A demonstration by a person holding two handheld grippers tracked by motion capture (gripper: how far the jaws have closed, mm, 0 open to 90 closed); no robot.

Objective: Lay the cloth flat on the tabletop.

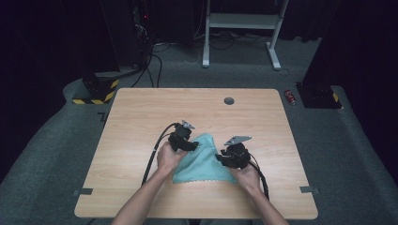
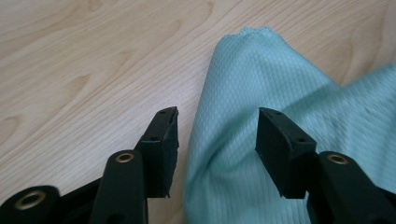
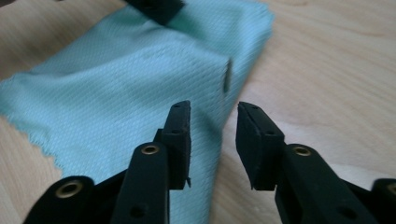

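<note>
Mint-green woven cloth (image 1: 202,161) is lying crumpled on the pale wood-grain tabletop (image 1: 141,112), sitting between the two black tongs. Left tongs (image 2: 217,140) are hovering at the cloth's upper left edge, jaws standing partly apart over a raised fold without pinching it. Right tongs (image 3: 213,140) are hanging at the cloth's right border, jaws parted and gripping nothing, one jaw above fabric, the other above bare wood. Its surface is showing a fine diamond weave, soft ridges and a scalloped hem.
</note>
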